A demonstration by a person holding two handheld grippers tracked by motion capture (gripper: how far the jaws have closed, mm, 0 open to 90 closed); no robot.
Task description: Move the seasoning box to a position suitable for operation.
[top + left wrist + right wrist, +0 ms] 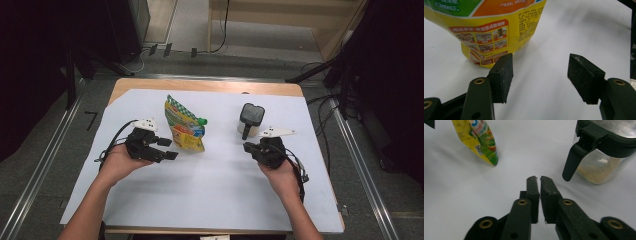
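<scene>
High view: the left gripper rests with jaws apart, empty, the yellow pouch just beside it at one o'clock; the right gripper lies closed, the lidded jar near it at twelve o'clock.

Left gripper view: the pads stand wide, gripping nothing; the pouch stands at eleven o'clock.

Right gripper view: the fingers are pressed together on nothing; the jar sits at two o'clock, the pouch at eleven.

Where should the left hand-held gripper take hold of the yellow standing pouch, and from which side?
Probably the lower body of the yellow pouch, approached level from the person's left, where the left hand-held gripper already faces it with open jaws. The pouch stands upright and is flat and thin, so the jaws can close across its two printed faces. The green cap at the far side looks too small and would likely tip it.
</scene>
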